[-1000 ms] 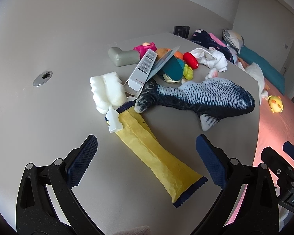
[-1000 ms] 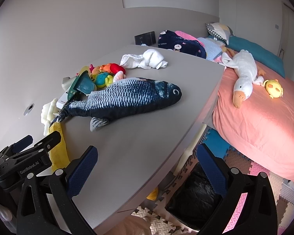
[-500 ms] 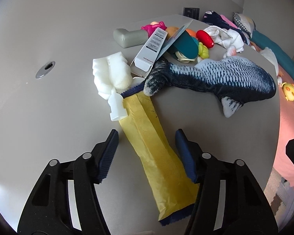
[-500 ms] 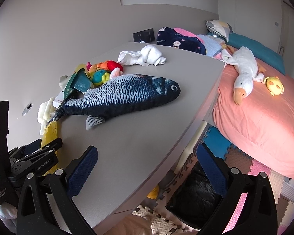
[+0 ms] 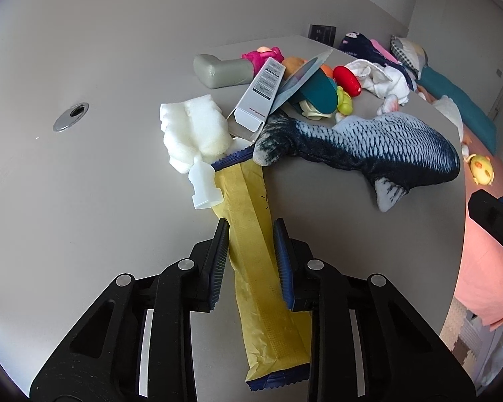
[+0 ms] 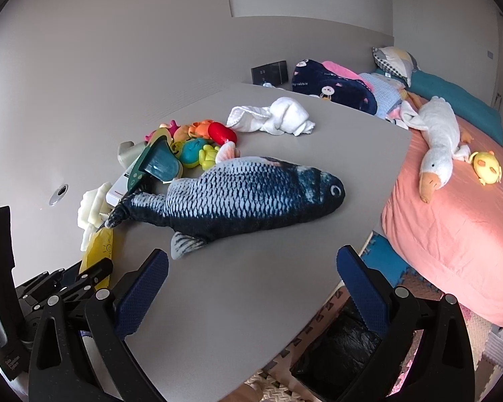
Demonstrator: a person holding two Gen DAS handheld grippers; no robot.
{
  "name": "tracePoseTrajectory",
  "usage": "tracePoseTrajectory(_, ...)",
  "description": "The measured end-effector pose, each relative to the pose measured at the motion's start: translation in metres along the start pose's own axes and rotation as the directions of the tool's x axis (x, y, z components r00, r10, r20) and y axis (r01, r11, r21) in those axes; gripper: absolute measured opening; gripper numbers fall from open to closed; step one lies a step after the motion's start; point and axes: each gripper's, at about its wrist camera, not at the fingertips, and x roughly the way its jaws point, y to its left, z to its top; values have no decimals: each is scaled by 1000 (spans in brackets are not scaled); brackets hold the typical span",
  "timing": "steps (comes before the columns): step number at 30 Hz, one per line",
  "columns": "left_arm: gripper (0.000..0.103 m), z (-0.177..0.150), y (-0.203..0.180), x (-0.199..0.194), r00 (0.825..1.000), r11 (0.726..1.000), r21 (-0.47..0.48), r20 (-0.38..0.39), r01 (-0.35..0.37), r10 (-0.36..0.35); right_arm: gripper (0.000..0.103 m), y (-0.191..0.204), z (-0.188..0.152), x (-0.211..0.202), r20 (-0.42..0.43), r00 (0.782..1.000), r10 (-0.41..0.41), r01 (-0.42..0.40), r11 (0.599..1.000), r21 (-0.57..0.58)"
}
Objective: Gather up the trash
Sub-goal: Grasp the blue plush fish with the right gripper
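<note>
Left gripper (image 5: 249,234) clamped on a long yellow snack wrapper (image 5: 261,268) with dark blue serrated ends, jaws just finished closing with the wrapper between them; the wrapper lies flat on the grey bench (image 5: 100,174). Wrapper's far end tucks under the tail of a blue plush fish (image 5: 369,144), a small white plastic bottle (image 5: 204,186) touching its left edge, white foam piece (image 5: 192,130) just beyond. Grey-white carton (image 5: 261,93) and a heap of bath toys (image 6: 194,149) behind the fish, white cloth (image 6: 278,119) farther back. Right gripper (image 6: 251,278) spread wide, holding nothing, above the bench near the fish. Plush goose (image 6: 436,147) on the pink bed (image 6: 452,234).
</note>
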Motion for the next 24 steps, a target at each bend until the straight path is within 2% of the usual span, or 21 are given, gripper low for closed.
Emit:
tracePoseTrajectory(9,26,1,0,0,1000,1000,7,5,-6,6,91,27,27,32,-14,1000,4,-5,996,-84)
tracePoseTrajectory(12,26,2,1,-1,1000,1000,7,8,-5,5,84,32,34,45,-30,1000,-4,1,995,-96)
tracePoseTrajectory(16,26,1,1,-3,1000,1000,4,11,1,-1,70,32,38,65,-86,996,-27,20,996,-85)
tracePoseTrajectory(21,26,1,1,-4,1000,1000,3,13,3,-3,60,34,31,78,-106,992,-62,49,992,-117)
tracePoseTrajectory(24,26,0,-1,-4,1000,1000,12,9,9,-9,43,35,28,75,-100,993,-70,56,990,-133)
